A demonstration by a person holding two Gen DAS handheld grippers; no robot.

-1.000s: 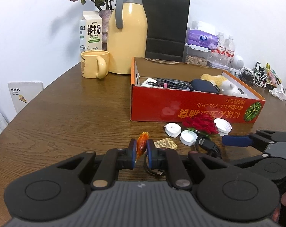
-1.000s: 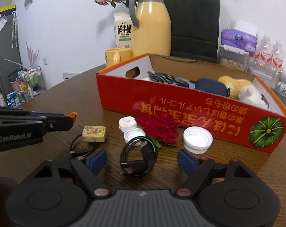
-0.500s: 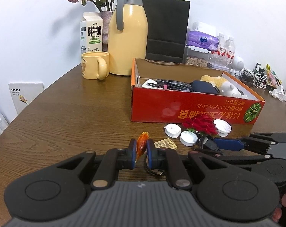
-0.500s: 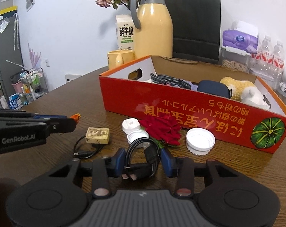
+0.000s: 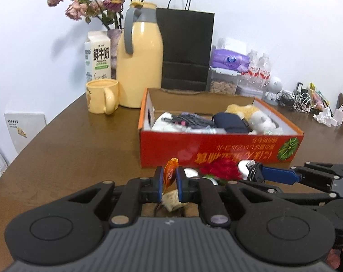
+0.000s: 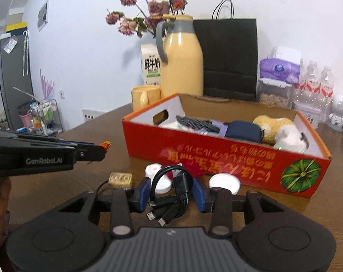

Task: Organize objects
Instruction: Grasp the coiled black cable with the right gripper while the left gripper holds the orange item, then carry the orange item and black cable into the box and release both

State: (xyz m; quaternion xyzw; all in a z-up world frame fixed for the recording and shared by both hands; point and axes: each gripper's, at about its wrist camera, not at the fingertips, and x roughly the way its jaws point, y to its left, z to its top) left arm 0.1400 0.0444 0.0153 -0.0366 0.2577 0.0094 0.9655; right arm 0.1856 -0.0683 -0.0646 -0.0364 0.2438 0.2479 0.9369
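Observation:
An orange wrapped candy (image 5: 170,170) is pinched upright by my left gripper (image 5: 169,176), which is shut on it. That gripper also shows at the left of the right wrist view (image 6: 101,149), raised above the table. My right gripper (image 6: 171,189) is shut on a coiled black USB cable (image 6: 179,181), held just off the wood, with its plugs hanging toward the camera. Ahead of both stands the open red cardboard box (image 6: 216,156), which holds a dark pouch, a striped cable and a plush toy. In front of the box lies a red rose (image 5: 219,170).
White caps (image 6: 224,182) and a small beige pack (image 6: 120,179) with a thin black cord lie on the brown table before the box. Behind it stand a yellow mug (image 5: 102,95), a yellow thermos (image 5: 139,68), a milk carton, a black paper bag and bottles.
My right gripper's jaws closed around the coiled black cable and raised it off the table. The left gripper rose slightly, still holding the candy.

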